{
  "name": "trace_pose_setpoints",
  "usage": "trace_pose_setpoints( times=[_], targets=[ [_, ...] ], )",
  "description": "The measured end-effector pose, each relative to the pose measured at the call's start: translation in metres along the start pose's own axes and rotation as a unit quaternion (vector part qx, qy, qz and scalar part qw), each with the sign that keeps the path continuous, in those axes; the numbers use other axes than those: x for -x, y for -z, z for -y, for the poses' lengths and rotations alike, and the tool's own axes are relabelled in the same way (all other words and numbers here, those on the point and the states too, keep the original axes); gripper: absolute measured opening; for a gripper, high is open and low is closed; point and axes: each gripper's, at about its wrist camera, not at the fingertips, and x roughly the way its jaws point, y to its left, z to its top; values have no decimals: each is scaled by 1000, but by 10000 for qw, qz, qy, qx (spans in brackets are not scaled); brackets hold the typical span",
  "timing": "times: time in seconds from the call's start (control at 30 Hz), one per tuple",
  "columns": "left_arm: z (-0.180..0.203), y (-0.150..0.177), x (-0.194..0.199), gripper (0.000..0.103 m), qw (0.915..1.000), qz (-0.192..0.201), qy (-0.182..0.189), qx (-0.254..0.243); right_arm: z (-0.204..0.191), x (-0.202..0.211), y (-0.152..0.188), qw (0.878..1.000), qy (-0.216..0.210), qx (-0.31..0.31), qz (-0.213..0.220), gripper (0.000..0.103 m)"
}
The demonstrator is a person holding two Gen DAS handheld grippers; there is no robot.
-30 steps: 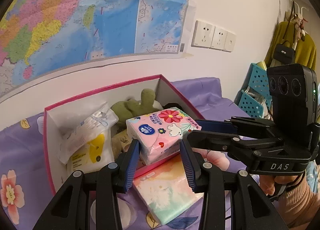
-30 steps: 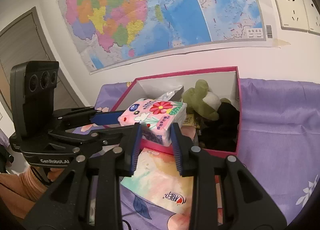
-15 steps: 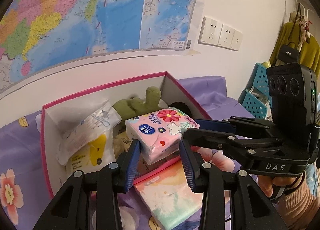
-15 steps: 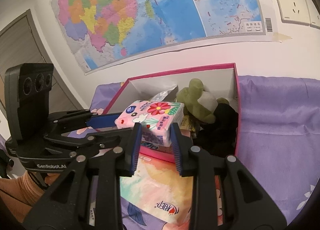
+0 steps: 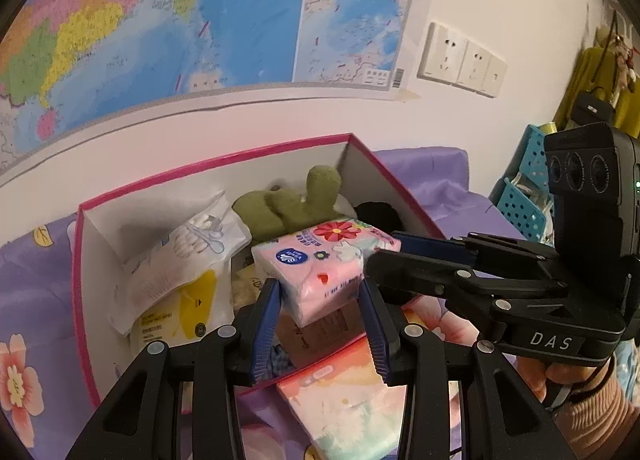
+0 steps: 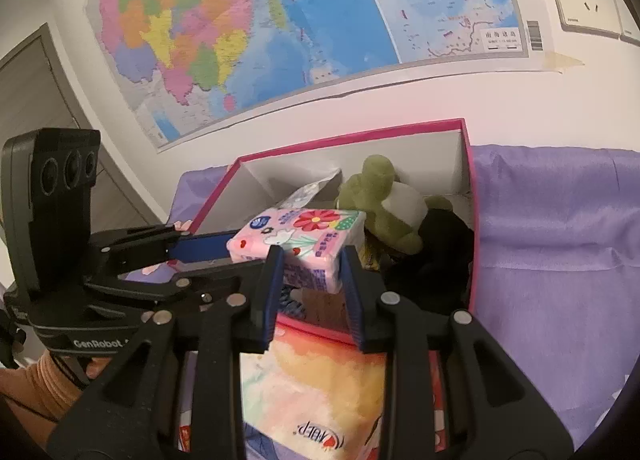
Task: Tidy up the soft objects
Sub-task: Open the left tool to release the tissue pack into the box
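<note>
Over the pink box (image 5: 216, 164), 2 claws, left (image 5: 320, 324) and right (image 6: 310, 292), squeeze the tissue pack (image 5: 320, 264) from opposite ends, nearly closed.

Left tool (image 5: 320, 296) and right tool (image 6: 310, 266), both angled down, clamped.

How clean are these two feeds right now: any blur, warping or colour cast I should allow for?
Left wrist view: strong fisheye bend, dark corners, the pink tissue pack slightly soft, a pinkish cast on the wall. Right wrist view: same bowing along the map, pack print sharper, no glare.
</note>
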Motion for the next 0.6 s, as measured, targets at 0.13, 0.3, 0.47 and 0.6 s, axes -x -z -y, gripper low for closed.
trace_pose_setpoints(
  times=[0.13, 0.3, 0.47, 0.6],
  targets=[
    [-4, 0, -3, 40, 9999, 40, -96, 85, 6, -8, 0, 9999, 22, -169, -20, 32],
    [-8, 7, 7, 40, 9997, 182, -144, 104, 9, -5, 4, 9997, 76, -216, 18, 32],
    [-7, 17, 31, 41, 9988, 458, -123, 98, 11, 7, 9, 9995, 116, -281, 88, 32],
    [-1, 31, 65, 42, 9969, 785, -45, -22, 5, 21, 15, 9996, 54, -247, 126, 32]
  ],
)
